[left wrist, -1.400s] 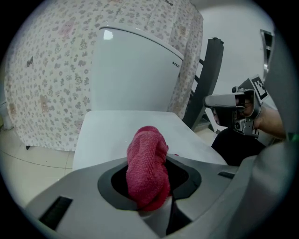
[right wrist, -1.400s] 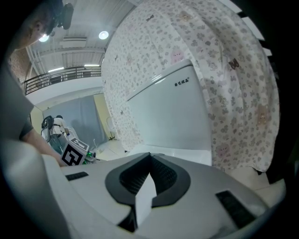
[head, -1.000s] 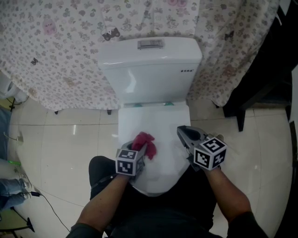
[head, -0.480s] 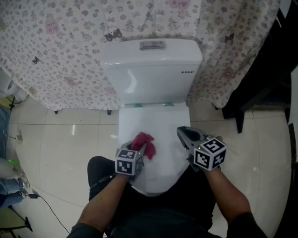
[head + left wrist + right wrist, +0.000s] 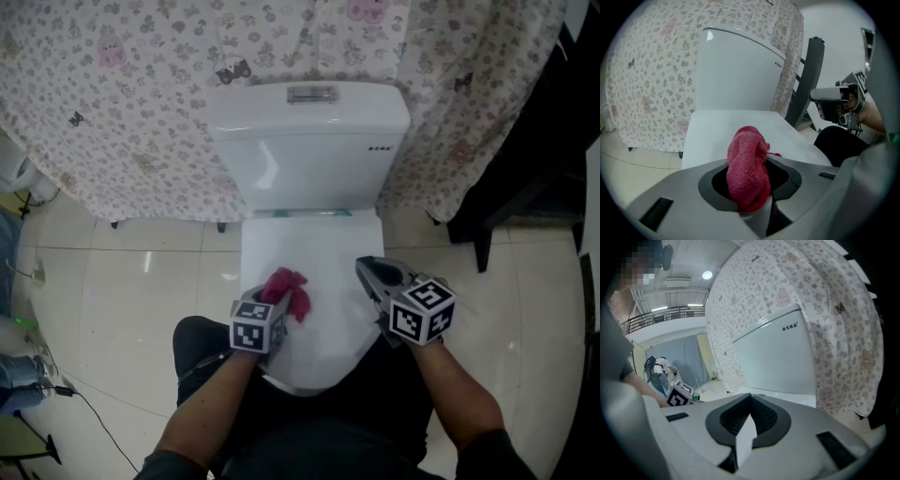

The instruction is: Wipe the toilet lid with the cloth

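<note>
On the left half of the closed toilet lid (image 5: pixel 333 246), the left tool (image 5: pixel 277 304) is clenched on a bunched red cloth (image 5: pixel 747 165) that appears to rest against the white surface (the wad pokes out toward the tank (image 5: pixel 309 155)). The right tool (image 5: pixel 373 272) hovers at the lid's right edge, jaws together on nothing. The wiping step looks to be in hand. The next move likely calls for pressing the cloth down and dragging it across the lid.
</note>
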### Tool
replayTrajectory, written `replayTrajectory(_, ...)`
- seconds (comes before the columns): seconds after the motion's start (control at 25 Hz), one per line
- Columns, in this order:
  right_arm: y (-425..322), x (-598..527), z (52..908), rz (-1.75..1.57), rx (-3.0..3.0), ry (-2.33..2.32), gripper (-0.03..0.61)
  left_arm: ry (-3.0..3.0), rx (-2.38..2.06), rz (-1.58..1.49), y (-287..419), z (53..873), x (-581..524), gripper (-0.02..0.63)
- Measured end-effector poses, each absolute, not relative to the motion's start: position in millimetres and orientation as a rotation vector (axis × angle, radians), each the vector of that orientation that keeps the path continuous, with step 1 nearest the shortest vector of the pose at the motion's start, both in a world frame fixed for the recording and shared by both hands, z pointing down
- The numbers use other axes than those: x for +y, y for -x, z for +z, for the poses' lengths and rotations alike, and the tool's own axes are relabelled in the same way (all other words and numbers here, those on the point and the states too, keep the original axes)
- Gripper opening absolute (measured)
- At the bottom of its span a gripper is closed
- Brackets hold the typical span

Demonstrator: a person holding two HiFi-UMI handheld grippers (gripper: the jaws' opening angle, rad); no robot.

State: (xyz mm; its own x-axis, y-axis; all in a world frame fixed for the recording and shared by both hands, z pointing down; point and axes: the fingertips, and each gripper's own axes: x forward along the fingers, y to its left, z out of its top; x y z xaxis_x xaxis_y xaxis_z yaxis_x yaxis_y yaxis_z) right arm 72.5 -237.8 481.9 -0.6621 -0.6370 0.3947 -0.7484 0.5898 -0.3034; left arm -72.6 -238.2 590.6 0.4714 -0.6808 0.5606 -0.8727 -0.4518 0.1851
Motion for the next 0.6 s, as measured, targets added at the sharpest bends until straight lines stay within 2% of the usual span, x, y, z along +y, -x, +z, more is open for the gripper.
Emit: replayTrajectory(0.6,-65.9,-233.8,478.1,0.657,-2.581,-1.119,0.005,-2.217,-1.332,0.581,99.6,593.9,-237.3,0.133)
